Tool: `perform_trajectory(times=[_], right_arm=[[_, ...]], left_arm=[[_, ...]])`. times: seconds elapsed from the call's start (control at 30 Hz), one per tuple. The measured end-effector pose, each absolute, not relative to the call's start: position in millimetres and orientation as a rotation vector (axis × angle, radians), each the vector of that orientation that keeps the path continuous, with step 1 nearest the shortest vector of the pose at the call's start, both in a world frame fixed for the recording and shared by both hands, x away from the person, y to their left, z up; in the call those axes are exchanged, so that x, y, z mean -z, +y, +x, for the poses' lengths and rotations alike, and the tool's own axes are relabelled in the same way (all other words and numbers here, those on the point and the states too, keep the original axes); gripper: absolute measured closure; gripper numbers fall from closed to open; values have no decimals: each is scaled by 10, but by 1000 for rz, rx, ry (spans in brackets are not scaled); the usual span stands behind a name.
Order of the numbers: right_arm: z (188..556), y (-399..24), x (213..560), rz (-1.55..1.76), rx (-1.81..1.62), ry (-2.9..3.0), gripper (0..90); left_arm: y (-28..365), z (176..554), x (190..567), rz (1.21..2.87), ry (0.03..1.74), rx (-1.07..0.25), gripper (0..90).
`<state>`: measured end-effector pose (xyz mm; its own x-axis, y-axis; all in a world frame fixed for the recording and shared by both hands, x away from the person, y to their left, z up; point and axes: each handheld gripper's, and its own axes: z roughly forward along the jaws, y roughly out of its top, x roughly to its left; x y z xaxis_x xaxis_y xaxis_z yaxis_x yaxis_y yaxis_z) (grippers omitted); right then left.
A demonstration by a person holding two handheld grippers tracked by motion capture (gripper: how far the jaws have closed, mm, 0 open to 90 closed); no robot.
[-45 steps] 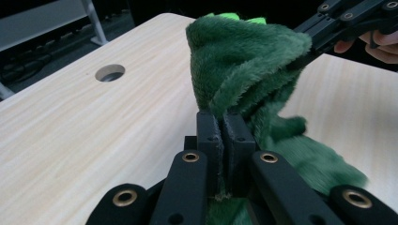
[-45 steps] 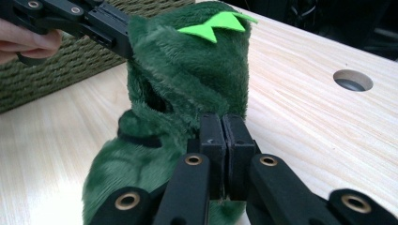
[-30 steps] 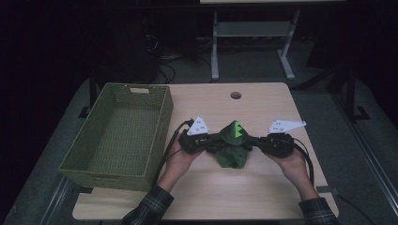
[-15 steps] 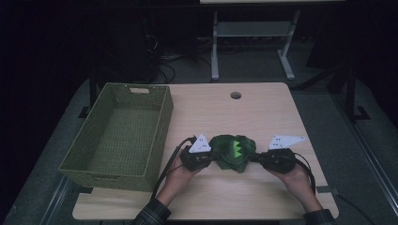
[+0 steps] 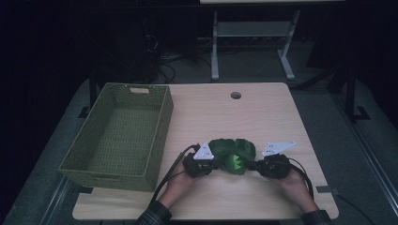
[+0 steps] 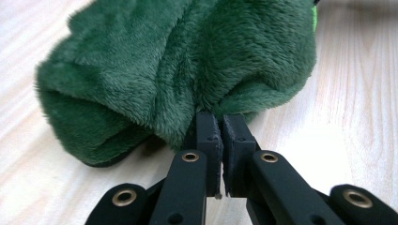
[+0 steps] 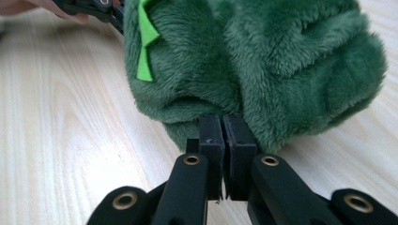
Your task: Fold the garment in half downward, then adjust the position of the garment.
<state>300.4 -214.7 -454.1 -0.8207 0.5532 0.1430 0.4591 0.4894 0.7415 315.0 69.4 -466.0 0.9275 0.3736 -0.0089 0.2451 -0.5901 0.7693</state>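
At the near edge of the table [image 5: 263,112], the person's two forearms came in from below, each hand holding a claw. The left claw [image 5: 212,165] was clamped on the left edge of a dark green plush cloth [image 5: 232,153], and the right claw [image 5: 253,165] was clamped on its right edge. In the left gripper view, the left claw [image 6: 220,123] had its jaws pressed together with a pinch of the green plush [image 6: 178,61] caught at the tips. In the right gripper view, the right claw [image 7: 225,123] gripped the fabric [image 7: 263,61] the same way, and a bright green felt piece [image 7: 146,42] stood out on the cloth's side.

The plush cloth lay bunched on the wooden table between the two claws, resting on the surface near the front and a little right of the middle. Bright green markings showed on its top in the high view.

Farther left, a green woven basket [image 5: 157,124] sat on the table's left side, its long side running away from the person. Nothing lay inside it; its woven floor showed bare. The cloth lay well apart from the basket.

Beyond, near the far edge, a small round hole [image 5: 235,95] was set in the tabletop. Past the table stood a pale metal frame [image 5: 253,33] in the dark room.
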Motion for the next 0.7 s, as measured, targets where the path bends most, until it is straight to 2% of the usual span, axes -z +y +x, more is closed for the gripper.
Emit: perform_trajectory(times=[0.3,0.33,0.43,0.57,0.7], right_arm=[[3021,-2092,4627,897,-1198,2655,859],[3016,-2099,4622,904,-1207,2652,817],[2999,-2118,4597,912,-1215,2641,766],[2921,-2188,4525,924,-1246,2600,653],[2815,-2289,4473,929,-1281,2561,608]], left_arm=[[668,3150,4726,2255,440,-201,830],[674,3150,4719,2253,439,-200,789],[700,3134,4675,2249,444,-201,747],[749,3080,4612,2238,451,-201,681],[799,3017,4536,2214,459,-195,659]])
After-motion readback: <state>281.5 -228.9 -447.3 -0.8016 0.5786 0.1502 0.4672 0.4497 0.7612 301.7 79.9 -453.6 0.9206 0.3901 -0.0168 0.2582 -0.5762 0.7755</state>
